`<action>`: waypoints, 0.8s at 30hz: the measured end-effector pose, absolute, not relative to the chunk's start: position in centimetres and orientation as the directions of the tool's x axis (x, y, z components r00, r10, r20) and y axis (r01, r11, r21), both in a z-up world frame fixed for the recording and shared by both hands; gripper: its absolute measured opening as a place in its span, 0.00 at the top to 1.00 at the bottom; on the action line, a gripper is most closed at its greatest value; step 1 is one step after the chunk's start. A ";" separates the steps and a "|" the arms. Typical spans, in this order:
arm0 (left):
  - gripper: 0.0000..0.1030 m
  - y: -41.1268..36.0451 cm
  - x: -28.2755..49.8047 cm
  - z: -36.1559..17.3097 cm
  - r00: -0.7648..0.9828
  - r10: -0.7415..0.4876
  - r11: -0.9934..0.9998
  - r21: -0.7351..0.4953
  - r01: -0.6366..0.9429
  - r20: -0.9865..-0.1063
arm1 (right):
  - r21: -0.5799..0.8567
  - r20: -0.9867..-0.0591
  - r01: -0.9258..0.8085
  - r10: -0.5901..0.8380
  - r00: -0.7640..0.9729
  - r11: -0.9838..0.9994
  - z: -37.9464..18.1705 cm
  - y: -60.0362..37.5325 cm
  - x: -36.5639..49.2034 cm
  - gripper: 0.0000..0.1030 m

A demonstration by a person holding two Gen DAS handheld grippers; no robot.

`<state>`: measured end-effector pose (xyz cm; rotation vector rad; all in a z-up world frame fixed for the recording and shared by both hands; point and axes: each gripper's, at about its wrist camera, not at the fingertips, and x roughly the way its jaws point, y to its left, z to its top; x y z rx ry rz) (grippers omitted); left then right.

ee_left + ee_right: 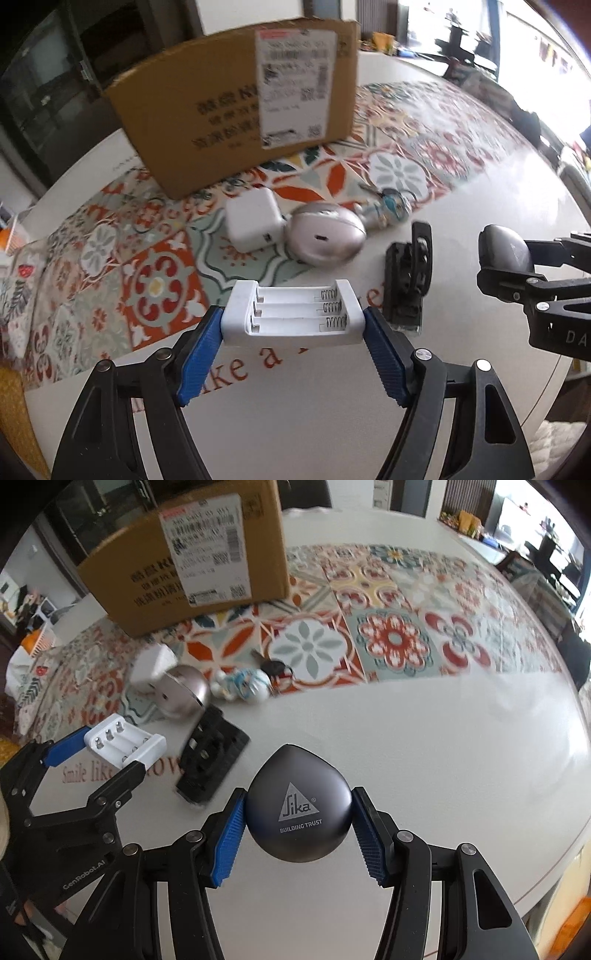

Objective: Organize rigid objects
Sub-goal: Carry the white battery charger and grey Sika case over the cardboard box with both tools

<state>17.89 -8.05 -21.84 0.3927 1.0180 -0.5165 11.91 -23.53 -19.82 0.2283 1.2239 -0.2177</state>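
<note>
My left gripper (293,325) is shut on a white battery charger (293,314) with empty slots, held just above the white table; in the right wrist view the same charger (123,747) shows at the left. My right gripper (298,825) is shut on a dark grey teardrop-shaped case (298,812) printed with a logo, also lifted off the table; the left wrist view catches that case (504,253) at the right edge. On the table lie a black plastic clip (406,280), a silver oval case (325,240), a white power adapter (255,221) and a small keyring figure (388,208).
A cardboard box (236,110) with a shipping label stands at the back on a patterned mat (395,635). The white tabletop (443,746) stretches to the right of the objects. Room furniture shows beyond the table's far edge.
</note>
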 end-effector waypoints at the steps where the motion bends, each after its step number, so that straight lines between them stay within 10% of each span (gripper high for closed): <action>1: 0.27 -7.9 17.8 -21.5 0.432 -0.225 0.820 0.070 0.569 -0.874 | 0.058 -0.942 0.279 -0.040 0.333 0.959 -19.5 -23.4 12.0 0.46; 24: 0.27 -6.0 19.3 -9.4 0.656 -0.157 0.949 0.071 0.307 -0.738 | 0.067 -0.772 0.080 0.001 0.636 0.995 -8.5 -22.8 16.2 0.45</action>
